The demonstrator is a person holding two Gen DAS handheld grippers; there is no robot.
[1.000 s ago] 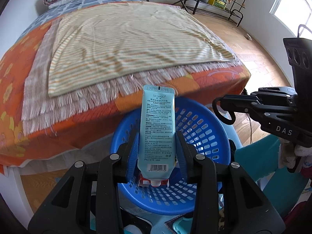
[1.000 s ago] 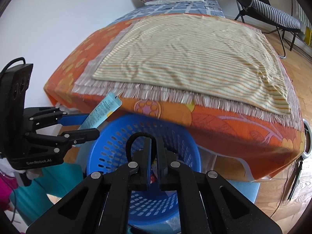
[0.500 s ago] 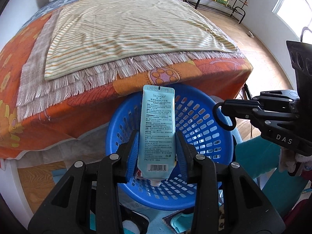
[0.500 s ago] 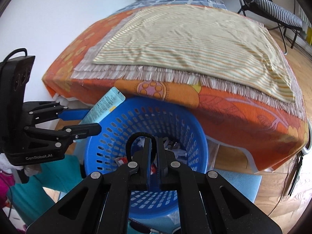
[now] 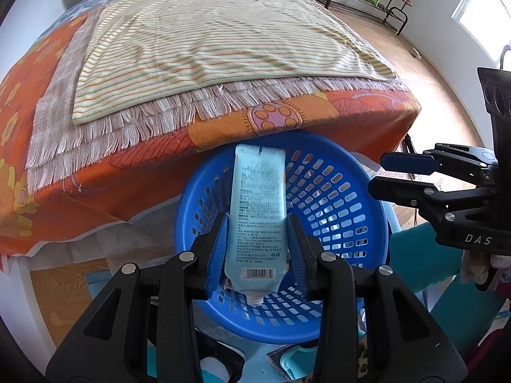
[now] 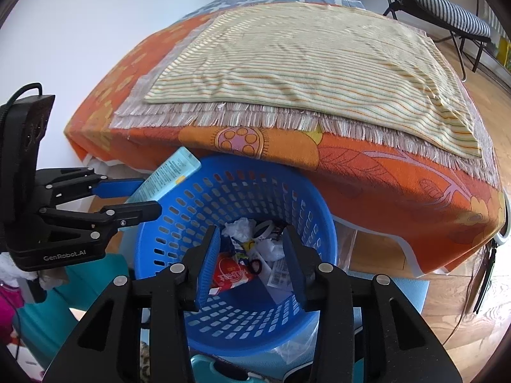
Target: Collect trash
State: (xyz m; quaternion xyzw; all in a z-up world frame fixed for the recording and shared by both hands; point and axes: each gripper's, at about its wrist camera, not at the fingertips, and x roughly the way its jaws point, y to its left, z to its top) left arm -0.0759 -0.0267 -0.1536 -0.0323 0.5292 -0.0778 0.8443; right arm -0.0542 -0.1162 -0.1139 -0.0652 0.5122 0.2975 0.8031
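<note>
Fingers of left gripper: grasping a pale blue tube by its two long edges, cap end down; the jaws are beginning to open, though the pads still appear to touch it.
Fingers of right gripper: released and opening, nothing between them, poised over the basket mouth.
Room: white walls, wooden floor, a striped folding chair at the far side.
Bed: orange patterned cover, a fringed striped cloth spread flat on top.
Basket: blue perforated plastic on the floor, tucked against the bed's edge; it already contains crumpled paper and a red wrapper.
Tube: above the basket's near side, leaning toward the bed.
Handling: judged light, soft-walled and smooth; likely to slide under a loose grip. The flat mid-body is the best hold, clear of the crimped end and cap.
Assessment: release into the basket looks imminent.
</note>
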